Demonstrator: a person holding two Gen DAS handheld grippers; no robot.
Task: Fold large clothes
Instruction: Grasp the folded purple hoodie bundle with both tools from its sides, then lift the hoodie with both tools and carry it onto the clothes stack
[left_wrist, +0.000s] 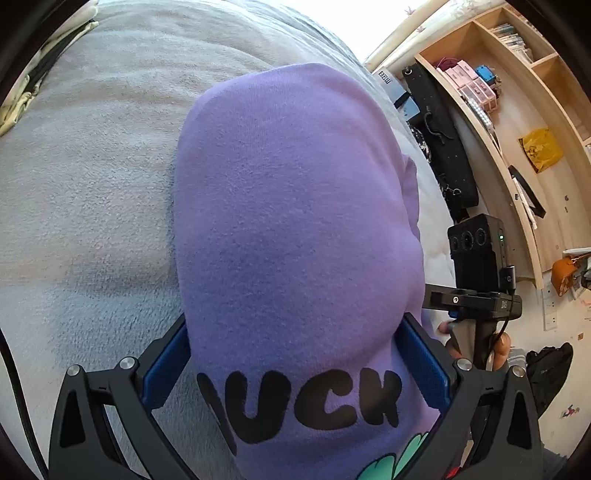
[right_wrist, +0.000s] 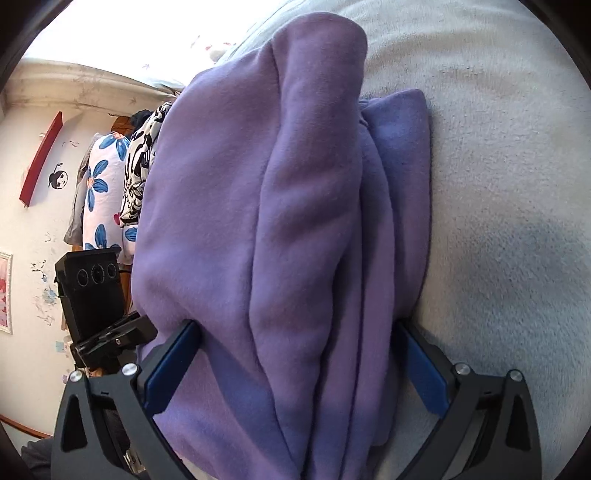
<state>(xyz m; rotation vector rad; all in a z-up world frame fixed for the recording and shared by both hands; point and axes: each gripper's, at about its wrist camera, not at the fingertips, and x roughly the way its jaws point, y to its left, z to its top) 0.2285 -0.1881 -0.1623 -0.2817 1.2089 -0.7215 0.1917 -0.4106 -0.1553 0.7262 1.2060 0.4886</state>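
Lying bunched on the grey blanket (left_wrist: 85, 177), purple top (left_wrist: 295, 206), left tool (left_wrist: 295, 365) and right tool (right_wrist: 295, 365) wide-spread around its thick folds, grip uncertain, fingertips buried, print cut off.

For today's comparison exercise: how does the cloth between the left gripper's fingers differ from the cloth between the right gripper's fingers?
The left gripper straddles a smooth, rounded stretch of the purple garment printed with black letters. The right gripper straddles plain cloth of the garment, bunched into long ridges, with no print in sight. Both spans are the same purple fleece, over the grey blanket, and fill wide-set jaws.
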